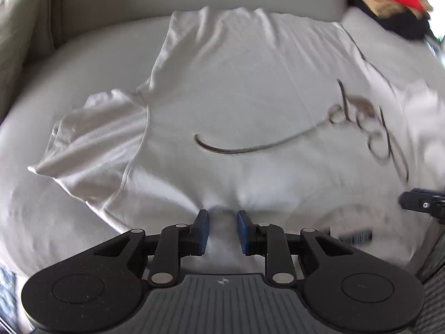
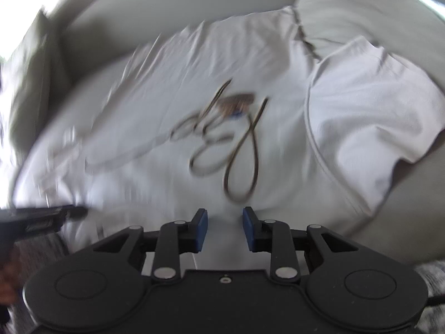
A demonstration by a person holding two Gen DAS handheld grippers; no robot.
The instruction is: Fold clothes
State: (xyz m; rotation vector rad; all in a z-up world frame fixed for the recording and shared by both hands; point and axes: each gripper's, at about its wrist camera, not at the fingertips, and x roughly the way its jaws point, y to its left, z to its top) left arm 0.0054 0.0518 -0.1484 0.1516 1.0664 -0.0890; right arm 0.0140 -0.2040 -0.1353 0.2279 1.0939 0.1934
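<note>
Hovering over the neck end of the white t-shirt (image 1: 236, 89), the left gripper (image 1: 222, 218) has its jaws parted narrowly, nothing between them. The right gripper (image 2: 224, 217) matches, empty, a small gap over the fabric. The shirt lies spread flat on a grey couch cushion (image 1: 91, 64). Only the left view shows the red and black clothes pile (image 1: 389, 0); the right view is pretty blurry.

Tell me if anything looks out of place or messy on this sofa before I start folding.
The white T-shirt with a dark script print lies spread flat, only lightly wrinkled. Its left sleeve is bunched and creased. The one stray thing is a heap of red and black clothes at the far right corner of the grey sofa cushion. Nothing looks damaged.
</note>
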